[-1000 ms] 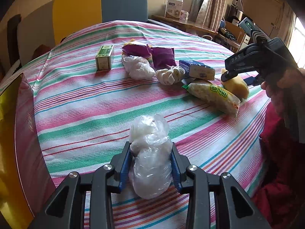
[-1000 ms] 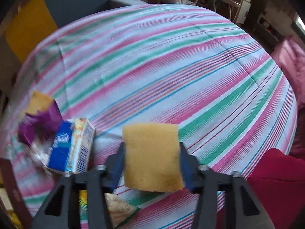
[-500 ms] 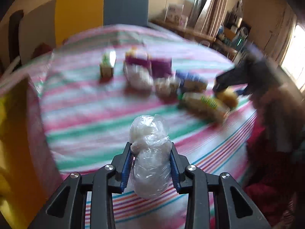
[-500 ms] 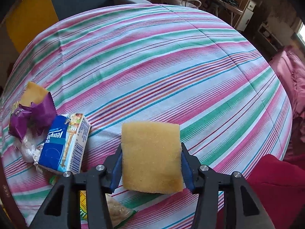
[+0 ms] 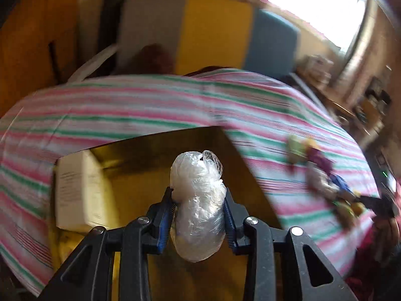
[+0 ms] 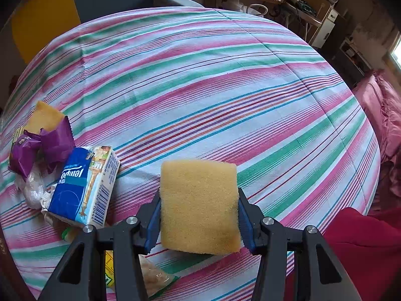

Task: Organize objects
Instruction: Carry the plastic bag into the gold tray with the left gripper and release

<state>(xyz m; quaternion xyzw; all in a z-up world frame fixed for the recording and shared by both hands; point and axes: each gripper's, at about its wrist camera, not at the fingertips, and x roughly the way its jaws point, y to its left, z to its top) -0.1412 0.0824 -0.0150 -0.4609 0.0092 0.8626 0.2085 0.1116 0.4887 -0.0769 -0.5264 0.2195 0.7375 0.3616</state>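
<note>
Left wrist: crinkly clear plastic bundle (image 5: 198, 200), long axis pointing forward, clamped by left gripper (image 5: 199, 215) above yellow box (image 5: 140, 155). Porous rectangular sponge (image 6: 199, 205) clamped by right gripper (image 6: 199, 215).

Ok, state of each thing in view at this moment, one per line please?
Left tool: shut on the plastic bag.
Plastic bag: held above the yellow box.
Yellow box: open, a white carton inside.
Right tool: shut on the sponge.
Sponge: held off the table.
Tissue pack: sealed, lying on the table.
</note>
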